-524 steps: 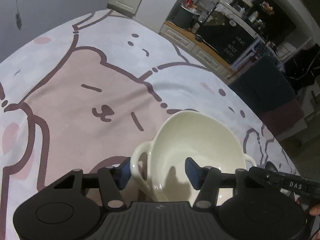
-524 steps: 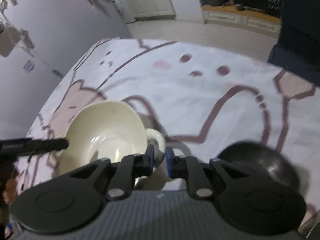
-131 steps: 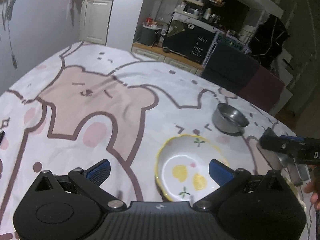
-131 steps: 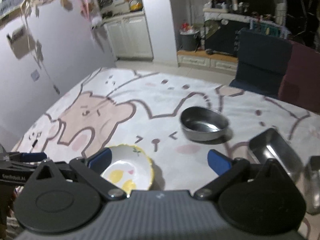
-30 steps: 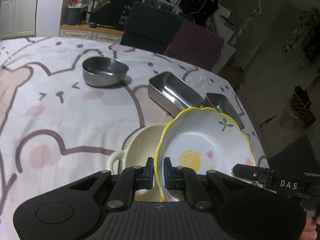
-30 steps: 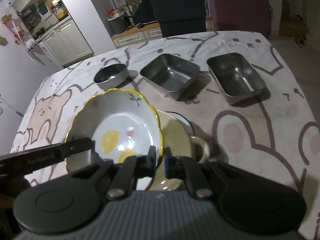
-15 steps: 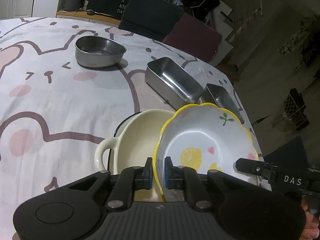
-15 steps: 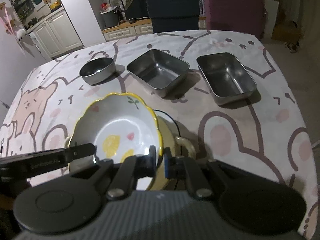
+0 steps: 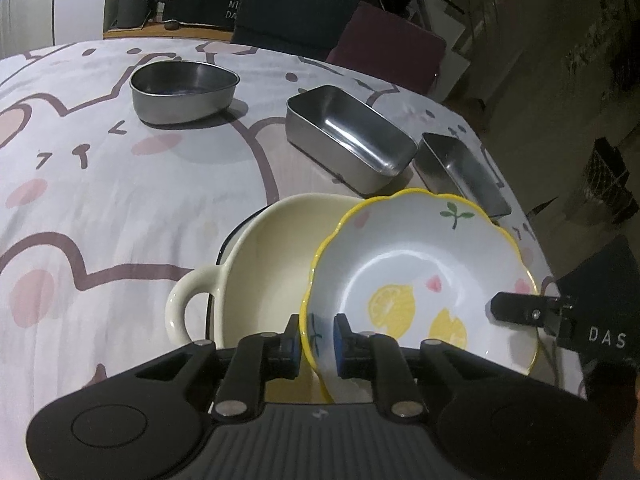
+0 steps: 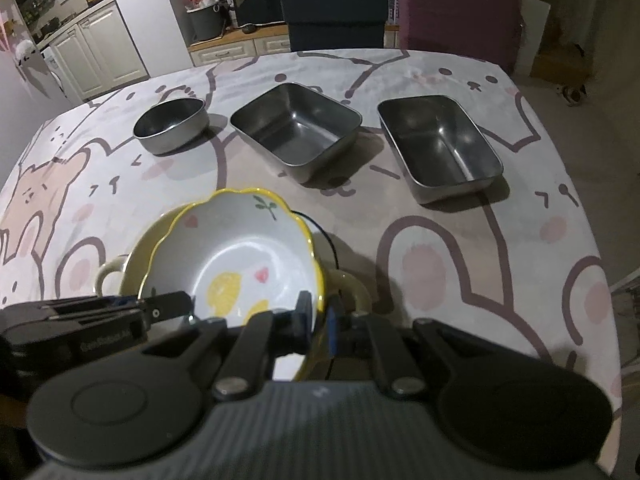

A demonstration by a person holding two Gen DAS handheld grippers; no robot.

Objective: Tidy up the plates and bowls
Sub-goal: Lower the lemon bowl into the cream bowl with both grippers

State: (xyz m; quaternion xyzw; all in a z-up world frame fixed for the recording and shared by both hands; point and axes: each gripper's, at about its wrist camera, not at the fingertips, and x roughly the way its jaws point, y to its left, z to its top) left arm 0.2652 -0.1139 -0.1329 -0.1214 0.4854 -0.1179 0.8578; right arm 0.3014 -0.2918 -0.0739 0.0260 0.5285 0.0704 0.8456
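While the lemon bowl (image 9: pixel 416 280) sits tilted inside the cream handled bowl (image 9: pixel 264 264), the left gripper (image 9: pixel 316 338) has just been loosening around its six-o'clock rim; the right gripper (image 10: pixel 318 322) pinches the rim opposite.

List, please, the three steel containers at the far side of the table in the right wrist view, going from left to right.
Round steel bowl → middle steel tray → right steel tray.
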